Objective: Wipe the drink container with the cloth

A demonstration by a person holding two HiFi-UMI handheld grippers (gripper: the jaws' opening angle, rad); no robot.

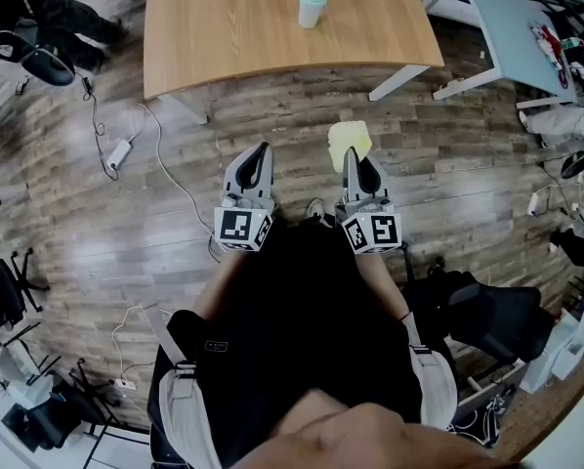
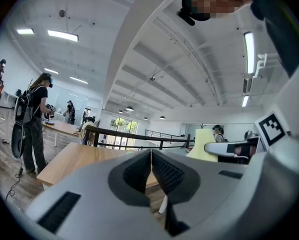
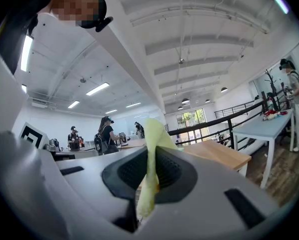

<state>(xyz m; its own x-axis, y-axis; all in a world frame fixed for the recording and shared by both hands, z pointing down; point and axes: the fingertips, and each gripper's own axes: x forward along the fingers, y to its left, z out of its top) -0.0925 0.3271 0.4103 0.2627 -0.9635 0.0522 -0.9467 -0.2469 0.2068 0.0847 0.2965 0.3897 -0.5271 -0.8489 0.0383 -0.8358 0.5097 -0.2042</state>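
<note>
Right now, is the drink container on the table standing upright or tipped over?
Upright: the drink container stands on its base on the wooden table, pale top uppermost.

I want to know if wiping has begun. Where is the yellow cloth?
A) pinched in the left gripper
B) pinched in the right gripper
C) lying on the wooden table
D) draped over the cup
B: the right gripper has its jaws shut on the cloth, apart from the cup standing on the table.
</note>
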